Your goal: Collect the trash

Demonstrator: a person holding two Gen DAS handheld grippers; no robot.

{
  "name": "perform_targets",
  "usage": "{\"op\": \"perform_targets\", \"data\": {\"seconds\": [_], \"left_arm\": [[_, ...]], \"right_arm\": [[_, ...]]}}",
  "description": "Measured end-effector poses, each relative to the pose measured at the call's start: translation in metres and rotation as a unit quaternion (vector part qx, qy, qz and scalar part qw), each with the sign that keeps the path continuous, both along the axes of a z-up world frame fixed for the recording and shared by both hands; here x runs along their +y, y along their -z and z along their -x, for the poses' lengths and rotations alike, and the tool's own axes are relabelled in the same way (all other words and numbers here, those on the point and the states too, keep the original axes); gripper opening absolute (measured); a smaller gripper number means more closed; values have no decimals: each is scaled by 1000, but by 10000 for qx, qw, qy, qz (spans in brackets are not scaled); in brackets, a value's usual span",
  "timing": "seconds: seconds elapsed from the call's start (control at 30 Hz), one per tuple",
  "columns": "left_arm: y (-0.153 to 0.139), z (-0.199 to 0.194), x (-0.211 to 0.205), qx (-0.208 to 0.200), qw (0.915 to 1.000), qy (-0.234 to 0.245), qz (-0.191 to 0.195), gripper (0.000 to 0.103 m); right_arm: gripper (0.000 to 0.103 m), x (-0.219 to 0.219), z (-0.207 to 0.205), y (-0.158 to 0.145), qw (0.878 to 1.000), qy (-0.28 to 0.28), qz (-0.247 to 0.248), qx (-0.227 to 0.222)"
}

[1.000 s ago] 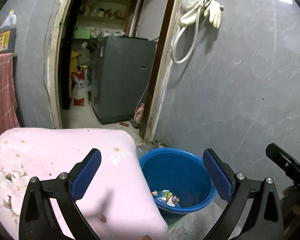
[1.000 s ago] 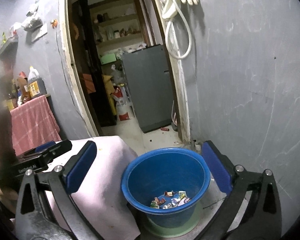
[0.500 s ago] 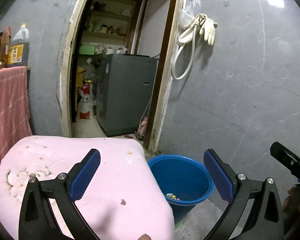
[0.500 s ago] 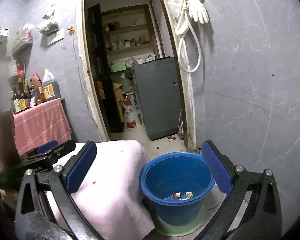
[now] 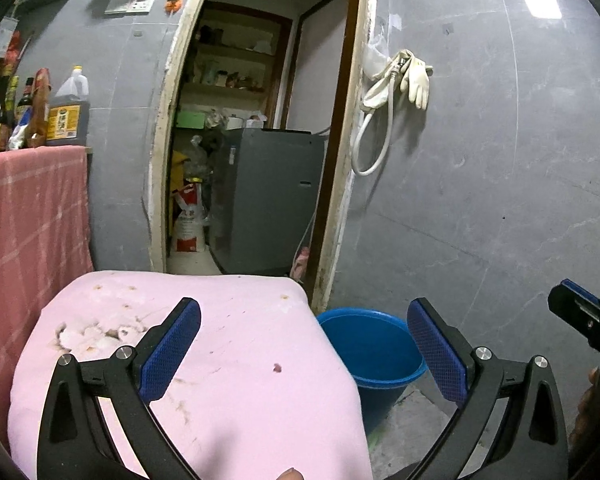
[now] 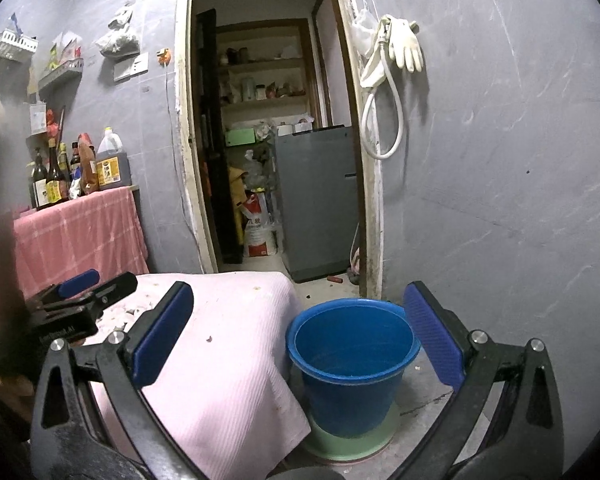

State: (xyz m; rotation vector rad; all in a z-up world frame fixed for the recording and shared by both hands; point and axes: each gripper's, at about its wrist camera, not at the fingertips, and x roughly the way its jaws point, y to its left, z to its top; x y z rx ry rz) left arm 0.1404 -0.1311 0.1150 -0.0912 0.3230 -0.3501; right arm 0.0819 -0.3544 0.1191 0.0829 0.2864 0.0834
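A blue bucket [image 6: 350, 364] stands on the floor on a green base [image 6: 350, 438], beside a table draped in pink cloth [image 5: 228, 364]. Above them, the left gripper [image 5: 304, 354] and right gripper [image 6: 300, 340] both hang spread wide, holding nothing.

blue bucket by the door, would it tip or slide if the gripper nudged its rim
The bucket looks like thin plastic, and no contents show from here, so it is probably light and would shift easily. It tapers to a narrower base and sits on a green dish, so a rim push may well tip it. The pink cloth beside it might brace that side.
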Motion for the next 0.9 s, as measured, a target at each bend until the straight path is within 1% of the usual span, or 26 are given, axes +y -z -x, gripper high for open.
{"op": "perform_targets", "data": {"seconds": [0.2,0.47,0.7,0.9], "left_arm": [[3,20,14,-17,10000,-87,-20,101],[15,47,26,-66,9998,-205,-38,101],[27,69,32,-161,9995,-232,-131,101],[40,86,38,-209,9991,-299,-192,101]], "right_arm": [[103,11,19,7,9999,99,53,-28],[103,23,40,21,9997,225,65,-16],[103,31,58,36,9992,353,145,-112],[103,40,68,46,9989,284,260,-253]]}}
